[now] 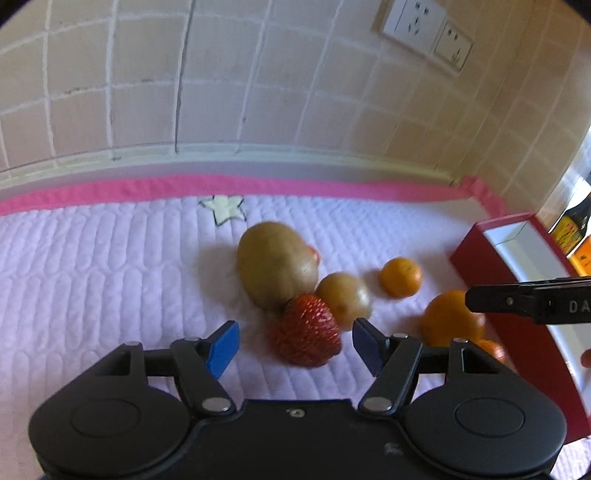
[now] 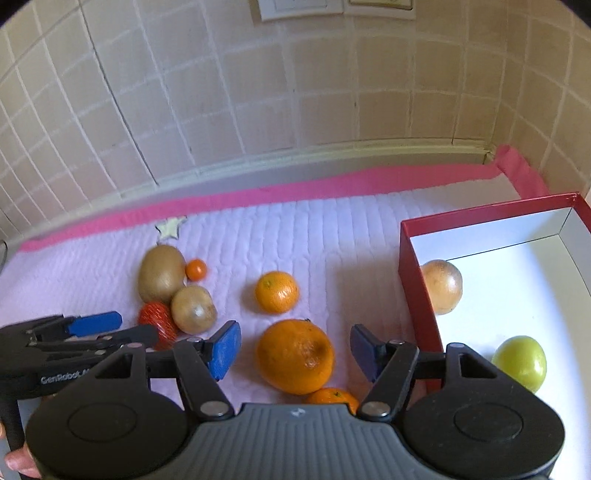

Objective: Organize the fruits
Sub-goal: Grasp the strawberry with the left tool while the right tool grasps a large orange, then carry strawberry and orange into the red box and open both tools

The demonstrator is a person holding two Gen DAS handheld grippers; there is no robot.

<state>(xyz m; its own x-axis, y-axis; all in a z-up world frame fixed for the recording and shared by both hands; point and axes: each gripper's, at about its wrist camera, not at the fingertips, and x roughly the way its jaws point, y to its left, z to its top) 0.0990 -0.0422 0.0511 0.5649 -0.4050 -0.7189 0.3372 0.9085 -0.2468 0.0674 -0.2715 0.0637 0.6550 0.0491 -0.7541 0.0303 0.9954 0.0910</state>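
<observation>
Fruit inspection. Two pieces lie inside the red box (image 2: 417, 295), which stands at the right end of the mat: a tan round fruit (image 2: 442, 286) against its near wall and a green fruit (image 2: 522, 362) further in. These count as sorted.

Seven remain on the quilted mat (image 2: 314, 229): a large orange (image 2: 295, 356), a small mandarin (image 2: 334, 398) touching its near side, a medium orange (image 2: 277, 291) beyond it, and, to the left, a cluster of large kiwi (image 2: 161, 273), small kiwi (image 2: 194, 309), strawberry (image 1: 304, 332) and a tiny orange fruit (image 2: 195, 269).

Judgement: the task is early, under a third done.

The right gripper (image 2: 293, 350) stands spread, jaws either side of the large orange, pads not touching it. The left gripper (image 1: 293, 341) is likewise spread about the strawberry, holding nothing.

Beyond: tiled wall (image 2: 258, 110), sockets (image 1: 424, 33).
</observation>
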